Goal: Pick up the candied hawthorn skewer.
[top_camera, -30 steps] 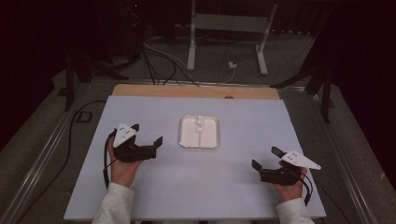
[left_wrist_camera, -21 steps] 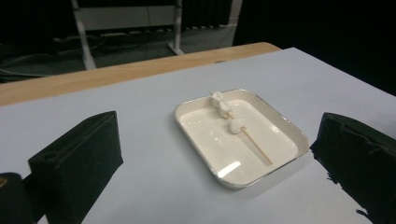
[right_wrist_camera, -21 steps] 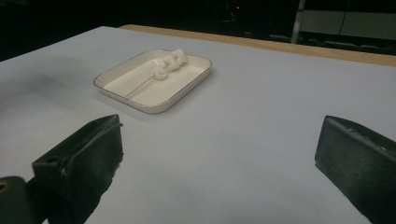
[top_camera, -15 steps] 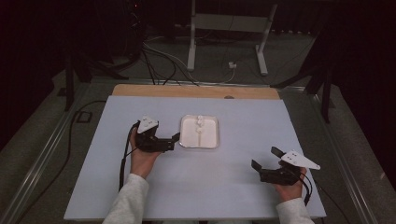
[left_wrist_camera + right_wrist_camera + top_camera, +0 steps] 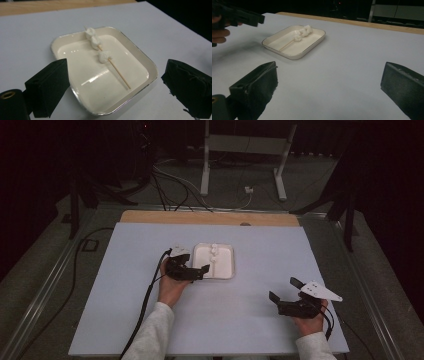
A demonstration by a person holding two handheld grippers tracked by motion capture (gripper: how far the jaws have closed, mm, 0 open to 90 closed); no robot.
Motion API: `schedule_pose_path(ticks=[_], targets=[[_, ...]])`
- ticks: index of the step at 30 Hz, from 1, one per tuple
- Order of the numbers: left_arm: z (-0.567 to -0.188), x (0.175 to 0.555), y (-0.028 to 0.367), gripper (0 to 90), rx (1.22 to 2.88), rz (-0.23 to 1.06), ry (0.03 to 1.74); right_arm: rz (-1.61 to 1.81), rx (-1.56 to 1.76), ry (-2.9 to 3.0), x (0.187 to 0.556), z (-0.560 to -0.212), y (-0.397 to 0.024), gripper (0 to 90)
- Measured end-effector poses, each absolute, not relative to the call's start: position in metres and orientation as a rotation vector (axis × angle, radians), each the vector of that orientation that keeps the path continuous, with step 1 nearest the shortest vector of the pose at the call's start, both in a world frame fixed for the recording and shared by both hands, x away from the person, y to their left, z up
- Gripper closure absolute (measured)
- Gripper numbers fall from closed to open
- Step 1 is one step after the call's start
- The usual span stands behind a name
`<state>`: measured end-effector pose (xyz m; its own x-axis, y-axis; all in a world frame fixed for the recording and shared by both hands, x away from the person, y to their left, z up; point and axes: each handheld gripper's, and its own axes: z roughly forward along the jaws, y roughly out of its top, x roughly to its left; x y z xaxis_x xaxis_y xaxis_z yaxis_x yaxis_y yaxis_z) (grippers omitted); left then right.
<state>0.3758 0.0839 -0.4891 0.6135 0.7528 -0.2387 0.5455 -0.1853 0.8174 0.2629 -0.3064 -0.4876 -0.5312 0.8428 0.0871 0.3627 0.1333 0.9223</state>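
The left gripper (image 5: pixel 200 270), jaws apart and just been closing on nothing, hovers at the near-left edge of the dish (image 5: pixel 150 67), mid-tabletop (image 5: pixel 260 320). A low approach may strike the rim, rolling the marshmallow skewer (image 5: pixel 117 71). The right gripper (image 5: pixel 285 292) rests apart.

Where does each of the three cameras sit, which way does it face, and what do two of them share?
High view: above the person's side, facing forward and down on the table; both forearms, left gripper and right gripper show.
Left gripper view: on the left gripper, looking between its open jaws down at the tray holding the marshmallow skewer.
Right gripper view: on the right gripper, looking low across the table between open jaws.
Shared: the tray and skewer appear in all three.
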Motion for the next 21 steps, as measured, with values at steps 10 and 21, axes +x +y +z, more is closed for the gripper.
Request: schedule_pose_path(ticks=[10,21], targets=[[-0.511,0.390,0.047,24.3,1.993,0.229,1.042,1.387,1.155,1.960,0.263,-0.488,-0.306,0.7],[-0.519,0.393,0.030,62.0,2.141,0.363,1.070,1.403,1.169,1.956,0.264,-0.489,-0.307,0.7]])
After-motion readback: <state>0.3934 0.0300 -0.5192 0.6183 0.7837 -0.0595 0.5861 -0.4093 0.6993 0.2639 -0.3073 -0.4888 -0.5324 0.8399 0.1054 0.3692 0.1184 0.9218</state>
